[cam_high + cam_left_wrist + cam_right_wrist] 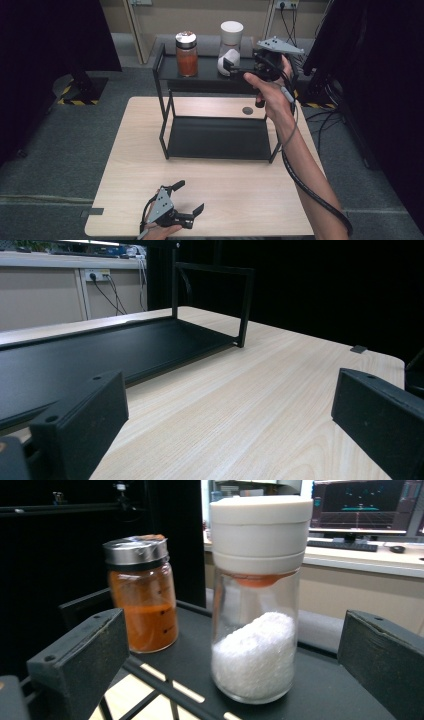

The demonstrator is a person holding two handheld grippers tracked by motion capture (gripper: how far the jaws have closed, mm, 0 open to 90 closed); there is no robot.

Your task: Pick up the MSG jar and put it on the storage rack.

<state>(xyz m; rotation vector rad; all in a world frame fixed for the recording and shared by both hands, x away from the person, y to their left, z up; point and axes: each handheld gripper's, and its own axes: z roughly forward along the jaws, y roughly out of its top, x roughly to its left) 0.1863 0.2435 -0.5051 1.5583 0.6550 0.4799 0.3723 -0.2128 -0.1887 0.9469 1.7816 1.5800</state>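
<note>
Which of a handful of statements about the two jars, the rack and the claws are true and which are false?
1. The white-lidded jar stands upright on the rack's top shelf. True.
2. The right claw is shut on the white-lidded jar. False: its jaws stand open, one on each side of the jar and apart from it.
3. The orange-filled jar has a metal lid. True.
4. The left claw holds the orange-filled jar. False: it is open and holds nothing, low over the table near its front edge.
5. The rack's bottom shelf carries both jars. False: both stand on the top shelf.
</note>
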